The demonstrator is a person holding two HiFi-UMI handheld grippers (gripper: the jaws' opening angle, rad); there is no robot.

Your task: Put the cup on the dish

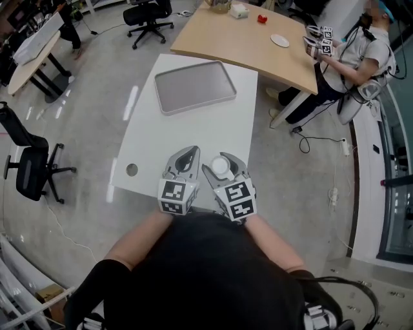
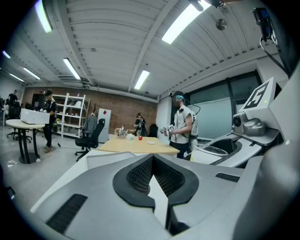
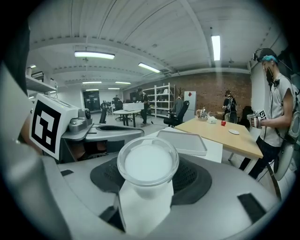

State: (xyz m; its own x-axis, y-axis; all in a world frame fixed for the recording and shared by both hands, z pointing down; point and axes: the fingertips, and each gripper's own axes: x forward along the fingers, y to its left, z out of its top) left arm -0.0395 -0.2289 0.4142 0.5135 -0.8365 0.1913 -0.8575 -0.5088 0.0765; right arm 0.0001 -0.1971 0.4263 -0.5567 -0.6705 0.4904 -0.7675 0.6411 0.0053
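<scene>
A clear plastic cup point(image 1: 220, 166) with a frosted white inside sits upright between the jaws of my right gripper point(image 1: 223, 161), which is shut on it over the near edge of the white table point(image 1: 213, 129). In the right gripper view the cup point(image 3: 147, 164) fills the middle. The dish is a grey rectangular tray point(image 1: 193, 87) at the table's far end, empty, also seen as the tray point(image 3: 183, 142) beyond the cup. My left gripper point(image 1: 191, 153) hovers just left of the right one, jaws together and holding nothing; its tips point(image 2: 153, 180) point toward the tray.
A grommet hole point(image 1: 131, 169) lies near the table's left front corner. Beyond stands a wooden table point(image 1: 239, 45) with a small white plate point(image 1: 279, 40) and a red object point(image 1: 262, 19). Another person point(image 1: 361, 51) stands at the far right. Office chairs point(image 1: 32, 167) stand at the left.
</scene>
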